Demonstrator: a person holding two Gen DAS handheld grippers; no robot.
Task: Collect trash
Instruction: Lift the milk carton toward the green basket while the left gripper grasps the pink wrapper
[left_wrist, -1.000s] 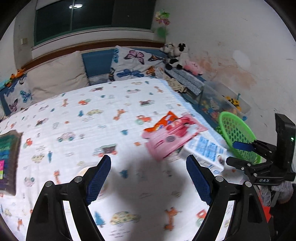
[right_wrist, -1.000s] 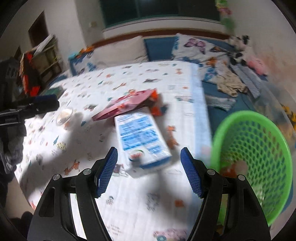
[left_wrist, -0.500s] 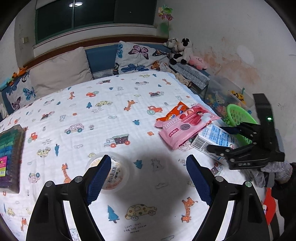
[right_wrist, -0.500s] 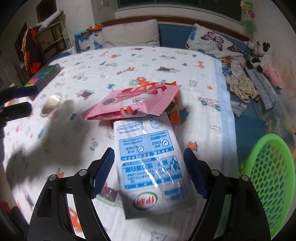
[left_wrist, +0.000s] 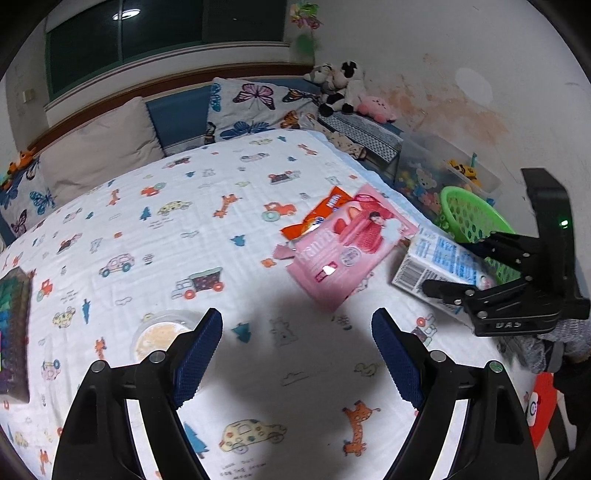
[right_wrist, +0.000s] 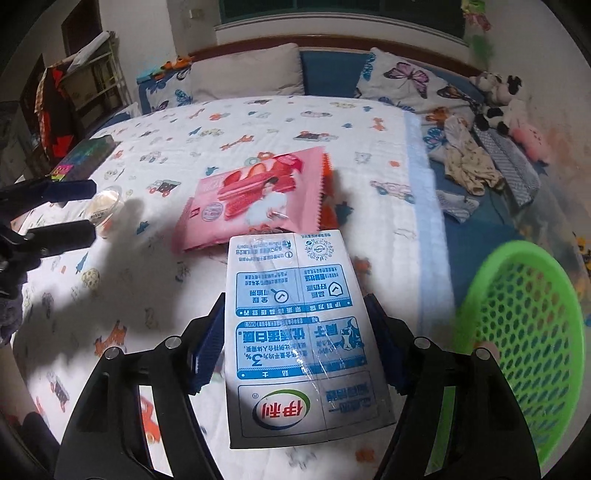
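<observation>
The right gripper (right_wrist: 295, 343) has its ribbed blue jaws pinching a boxy, glossy milk carton (right_wrist: 301, 332); the left gripper (left_wrist: 297, 354) hangs spread, a crinkly pink wrapper (left_wrist: 347, 247) ahead.
</observation>
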